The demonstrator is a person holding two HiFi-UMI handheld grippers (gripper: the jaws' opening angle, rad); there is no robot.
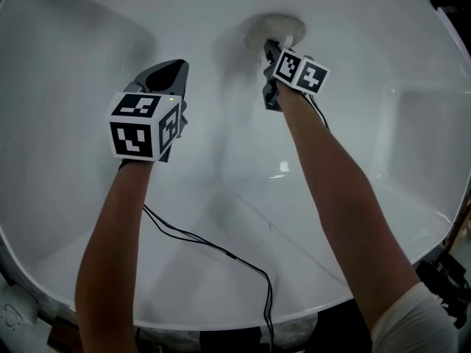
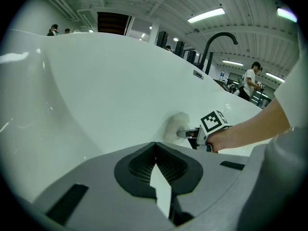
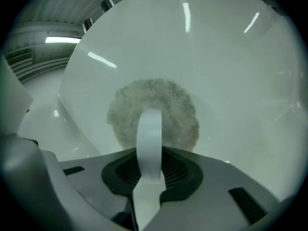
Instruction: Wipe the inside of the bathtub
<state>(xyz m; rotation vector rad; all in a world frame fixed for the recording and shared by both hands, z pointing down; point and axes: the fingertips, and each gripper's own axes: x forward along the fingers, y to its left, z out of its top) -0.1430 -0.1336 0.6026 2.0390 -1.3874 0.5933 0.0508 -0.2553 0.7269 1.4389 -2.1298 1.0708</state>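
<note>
The white bathtub (image 1: 88, 43) fills the head view. A round fluffy grey-white wiping pad (image 1: 276, 28) lies pressed against the tub's far inner wall. My right gripper (image 1: 271, 50) is shut on the pad's white strap handle (image 3: 150, 138), and the pad (image 3: 178, 109) spreads flat on the wall just beyond the jaws. My left gripper (image 1: 168, 76) hovers left of it, above the tub floor, shut and holding nothing. In the left gripper view my left gripper (image 2: 156, 172) points at the tub wall, with the pad (image 2: 174, 126) and the right gripper's marker cube (image 2: 214, 122) ahead to the right.
A thin black cable (image 1: 221, 252) trails from my left forearm over the tub's near rim (image 1: 221, 315). A black curved faucet (image 2: 216, 40) and an overflow plate (image 2: 198, 74) sit at the far rim. People (image 2: 250, 78) stand in the room beyond.
</note>
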